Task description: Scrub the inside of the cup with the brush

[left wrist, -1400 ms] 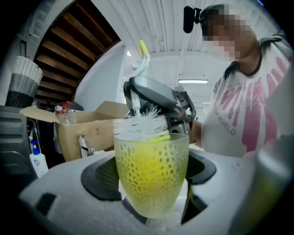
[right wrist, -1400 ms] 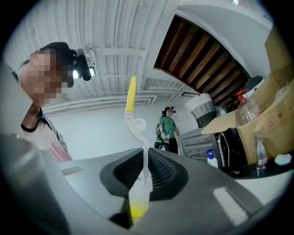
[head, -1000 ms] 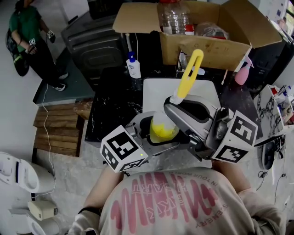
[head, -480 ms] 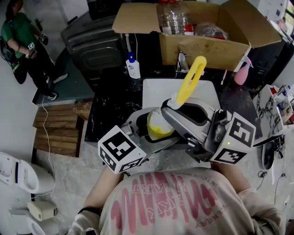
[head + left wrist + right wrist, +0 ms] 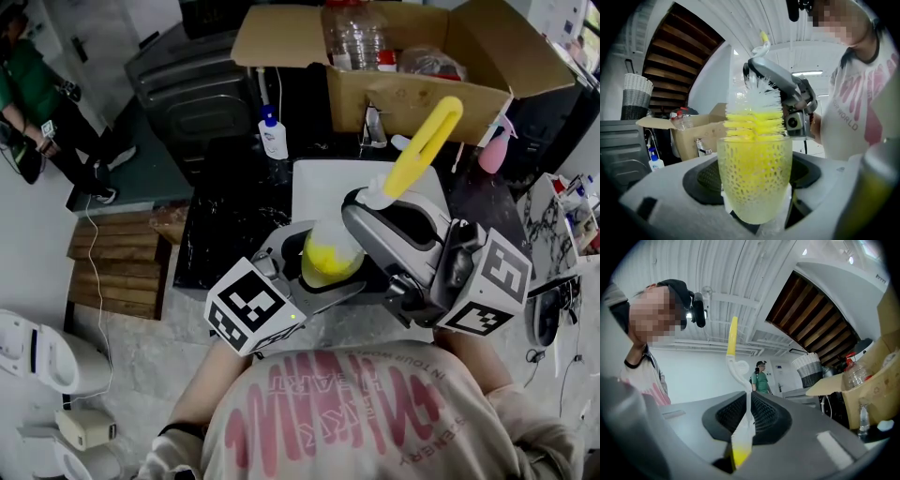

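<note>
I judge the cup (image 5: 754, 183) to be light and thin-walled, probably plastic, so a hard squeeze could flex or crack it. Its dimpled skin should give the pads some bite, but if wet it may slip. Correct hold: across the mid-to-lower wall, clear of the rim, which is where the left gripper (image 5: 317, 274) has it, jaws pinching the cup from both sides. The cup is upright, lifted off the table (image 5: 225, 225) and close in front of my operator's chest. It is translucent and tapers toward the base. It reads pale yellow, and I cannot tell how much of that colour comes from the bristles showing through. The brush (image 5: 422, 150) should also be light. Its bristles are soft and springy, and its neck is slim and may bend under side load, so I would grip low on the neck for control. The right gripper (image 5: 361, 211) does so, jaws pressed onto the thin white neck just above the bristles. The yellow looped handle points up and away toward the cardboard box (image 5: 412, 94). The bristle head sits inside the cup, yellow rows filling the bore and white rows standing above the rim. Scrubbing appears to be under way; how clean the inner wall is cannot be made out
</note>
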Available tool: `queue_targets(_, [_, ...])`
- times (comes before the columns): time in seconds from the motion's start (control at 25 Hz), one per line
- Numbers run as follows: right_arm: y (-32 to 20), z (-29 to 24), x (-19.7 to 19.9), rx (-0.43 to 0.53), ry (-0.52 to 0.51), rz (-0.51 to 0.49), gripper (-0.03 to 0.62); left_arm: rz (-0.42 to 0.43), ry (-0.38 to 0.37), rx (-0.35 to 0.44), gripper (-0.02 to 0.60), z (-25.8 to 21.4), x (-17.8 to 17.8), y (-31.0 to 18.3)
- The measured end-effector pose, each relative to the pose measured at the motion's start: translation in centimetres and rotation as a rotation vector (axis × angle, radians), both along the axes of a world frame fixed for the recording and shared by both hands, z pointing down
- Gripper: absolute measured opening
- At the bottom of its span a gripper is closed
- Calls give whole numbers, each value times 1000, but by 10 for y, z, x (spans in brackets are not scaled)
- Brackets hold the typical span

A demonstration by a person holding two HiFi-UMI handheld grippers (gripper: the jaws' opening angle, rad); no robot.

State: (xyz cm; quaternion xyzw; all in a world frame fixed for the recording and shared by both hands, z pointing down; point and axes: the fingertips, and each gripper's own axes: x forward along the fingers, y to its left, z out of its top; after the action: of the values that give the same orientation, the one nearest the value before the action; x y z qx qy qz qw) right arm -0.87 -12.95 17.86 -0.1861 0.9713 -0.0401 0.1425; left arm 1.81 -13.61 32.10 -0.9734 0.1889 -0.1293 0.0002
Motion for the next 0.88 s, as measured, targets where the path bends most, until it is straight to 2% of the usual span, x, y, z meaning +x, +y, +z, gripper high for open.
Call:
queue_targets(0.32, [1,11,-12,-32,13,-40,43,8,20,6,387,-5,-2,-1])
queue_targets(0.72, [-3,23,-11,-51,48,-44,43,-11,-3,23,387,-2,0,-4])
queue_targets(0.88, [-3,20,-10,-30,47,-11,43,6,36,5,387,-4,-1,-1])
